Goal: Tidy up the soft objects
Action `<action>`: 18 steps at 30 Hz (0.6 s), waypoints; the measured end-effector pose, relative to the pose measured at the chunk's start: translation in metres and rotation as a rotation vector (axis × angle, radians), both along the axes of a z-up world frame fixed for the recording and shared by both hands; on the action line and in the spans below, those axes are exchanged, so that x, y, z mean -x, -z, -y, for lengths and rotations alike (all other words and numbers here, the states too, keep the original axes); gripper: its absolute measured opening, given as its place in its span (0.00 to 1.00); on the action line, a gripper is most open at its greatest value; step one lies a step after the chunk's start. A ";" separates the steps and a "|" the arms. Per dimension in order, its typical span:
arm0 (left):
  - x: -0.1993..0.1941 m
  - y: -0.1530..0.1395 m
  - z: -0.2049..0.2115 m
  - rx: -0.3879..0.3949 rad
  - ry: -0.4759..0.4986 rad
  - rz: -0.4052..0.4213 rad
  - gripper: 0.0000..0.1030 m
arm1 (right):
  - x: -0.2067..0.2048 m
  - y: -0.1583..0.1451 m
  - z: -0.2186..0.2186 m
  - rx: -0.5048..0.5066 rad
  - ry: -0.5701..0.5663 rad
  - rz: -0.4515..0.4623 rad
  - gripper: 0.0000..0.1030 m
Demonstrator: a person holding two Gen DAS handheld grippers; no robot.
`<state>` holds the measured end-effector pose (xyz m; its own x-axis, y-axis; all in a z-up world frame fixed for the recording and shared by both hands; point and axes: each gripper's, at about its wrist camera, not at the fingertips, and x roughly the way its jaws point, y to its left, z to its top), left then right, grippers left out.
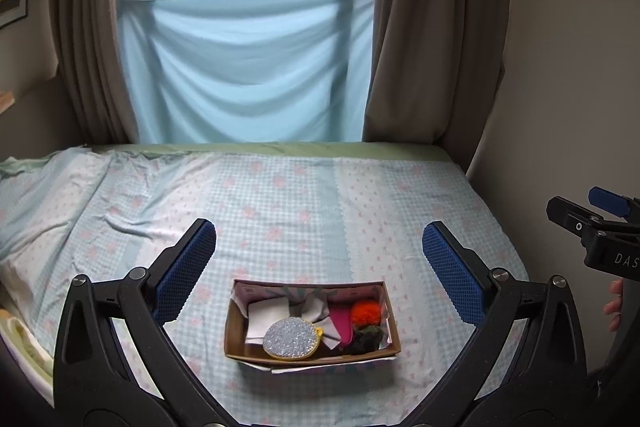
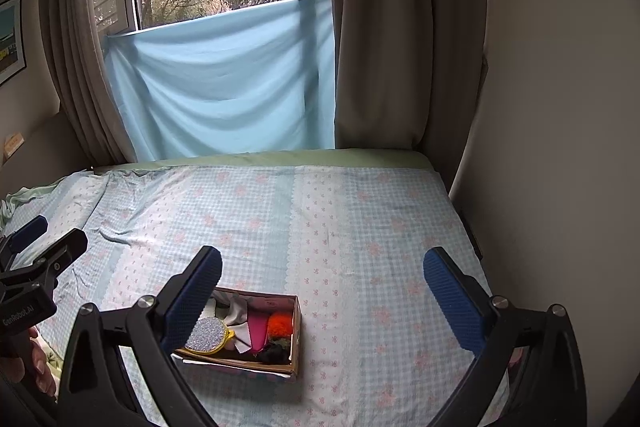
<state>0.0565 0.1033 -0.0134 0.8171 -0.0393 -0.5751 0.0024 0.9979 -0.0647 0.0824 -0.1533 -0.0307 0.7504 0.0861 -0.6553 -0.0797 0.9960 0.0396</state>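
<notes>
A cardboard box (image 1: pixel 308 357) sits on the bed near me. In it lie a round silver sponge with a yellow rim (image 1: pixel 291 339), white cloths (image 1: pixel 266 317), a pink piece (image 1: pixel 341 323), an orange pompom (image 1: pixel 365 311) and a dark pompom (image 1: pixel 366 341). My left gripper (image 1: pixel 319 259) is open and empty, held above and behind the box. My right gripper (image 2: pixel 323 285) is open and empty, to the right of the box (image 2: pixel 294 361); its left finger hides the box's left end. The sponge (image 2: pixel 208 334) and orange pompom (image 2: pixel 280 323) show there too.
The bed (image 1: pixel 280 211) has a blue checked floral sheet, rumpled at the left. A light blue cloth (image 1: pixel 248 67) hangs over the window behind it, between brown curtains (image 1: pixel 432 27). A wall (image 2: pixel 560 107) bounds the bed's right side.
</notes>
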 end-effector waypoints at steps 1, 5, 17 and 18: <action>0.001 0.000 0.000 0.000 -0.001 0.001 1.00 | 0.000 -0.001 0.000 0.001 -0.002 0.002 0.98; 0.002 -0.001 0.001 -0.002 -0.001 0.004 1.00 | 0.001 -0.002 -0.001 0.005 -0.006 0.007 0.98; 0.004 -0.002 0.005 -0.010 -0.004 0.015 1.00 | 0.002 -0.005 0.000 0.005 -0.003 0.017 0.98; 0.004 -0.002 0.005 -0.011 -0.004 0.016 1.00 | 0.002 -0.005 0.000 0.004 -0.004 0.017 0.98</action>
